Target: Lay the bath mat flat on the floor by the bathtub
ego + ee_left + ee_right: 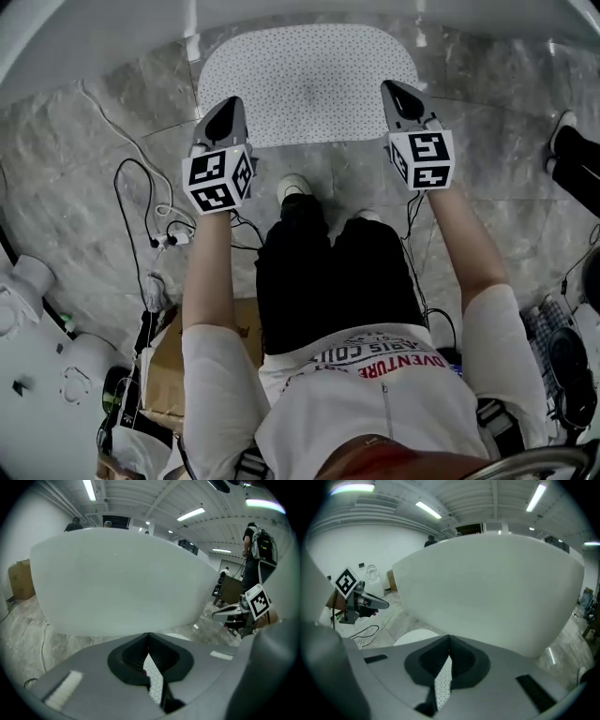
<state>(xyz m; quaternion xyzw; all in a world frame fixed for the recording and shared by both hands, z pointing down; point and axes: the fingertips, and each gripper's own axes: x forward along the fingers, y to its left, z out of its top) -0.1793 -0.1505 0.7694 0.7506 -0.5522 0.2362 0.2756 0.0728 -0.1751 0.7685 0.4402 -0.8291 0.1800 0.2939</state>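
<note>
The bath mat point(309, 80) is white, speckled with small dark dots and rounded at its corners. It is spread on the grey stone-patterned floor point(103, 187), with its far edge close along the white bathtub point(94, 28). Its near edge is caught at both ends. The left tongs point(225, 108) are pressed together on the near left part of that edge, and the left gripper view shows a strip of dotted mat pinched in the seam between the jaws. The right tongs point(398, 94) are closed the same way on the near right part, with a like strip of mat showing between their jaws. The two tongs sit well apart, one at each side of the mat, and each carries its marker cube behind the jaws.

The person holding them stands just behind the mat in dark trousers, with one pale shoe point(293, 186) near the mat's near edge and between the two tongs. Thin cables point(141, 187) trail over the floor on the left. A cardboard box point(164, 366) sits low on the left beside the person. At the right edge of the head view there's someone else's dark leg and shoe point(567, 141).
</note>
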